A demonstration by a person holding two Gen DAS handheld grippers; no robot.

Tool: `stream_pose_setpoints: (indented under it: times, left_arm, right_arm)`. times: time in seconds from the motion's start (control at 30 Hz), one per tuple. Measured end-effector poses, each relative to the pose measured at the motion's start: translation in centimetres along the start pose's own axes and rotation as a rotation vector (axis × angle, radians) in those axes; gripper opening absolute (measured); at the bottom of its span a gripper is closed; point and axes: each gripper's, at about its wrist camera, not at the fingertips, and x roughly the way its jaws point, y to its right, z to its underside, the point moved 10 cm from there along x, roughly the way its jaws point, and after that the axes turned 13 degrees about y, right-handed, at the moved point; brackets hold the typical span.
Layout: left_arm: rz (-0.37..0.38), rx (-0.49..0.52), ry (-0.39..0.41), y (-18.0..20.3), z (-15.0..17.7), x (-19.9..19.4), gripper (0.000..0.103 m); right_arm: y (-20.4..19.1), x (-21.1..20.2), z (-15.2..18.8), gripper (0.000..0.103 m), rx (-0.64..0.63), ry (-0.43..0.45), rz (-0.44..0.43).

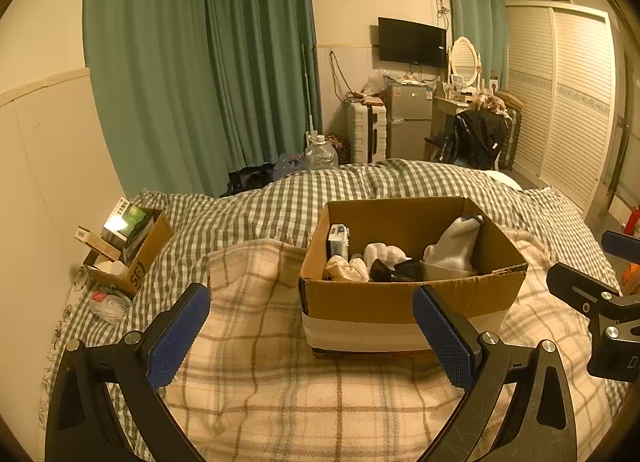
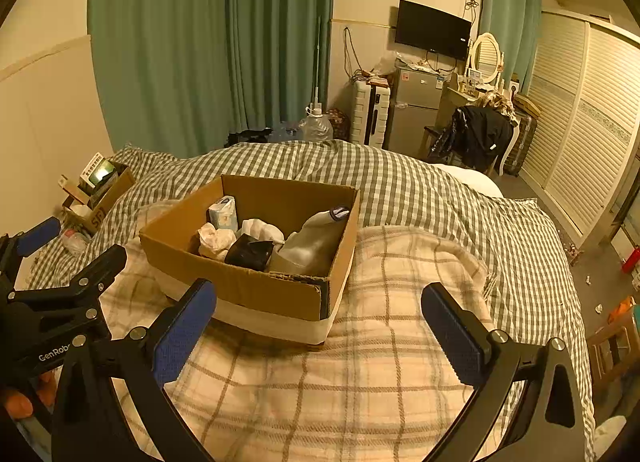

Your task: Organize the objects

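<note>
Jaws spread wide and empty, the left gripper (image 1: 312, 326) faces the cardboard box (image 1: 400, 298) on the bed's plaid blanket (image 1: 280, 394), while the right gripper (image 2: 320, 326), equally open and empty, should reach in from above.

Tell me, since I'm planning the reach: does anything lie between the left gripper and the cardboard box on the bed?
Nothing visible does. The left gripper is open, and only bare plaid blanket lies between it and the cardboard box.
</note>
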Motion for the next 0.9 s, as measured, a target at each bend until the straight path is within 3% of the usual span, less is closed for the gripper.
stream_pose_setpoints:
  times: [0.9]
  left_arm:
    - [-0.006, -0.016, 0.001, -0.05, -0.16, -0.12, 0.103]
  right_arm:
    - [-0.09, -0.13, 0.1, 0.103, -0.003, 0.005, -0.001]
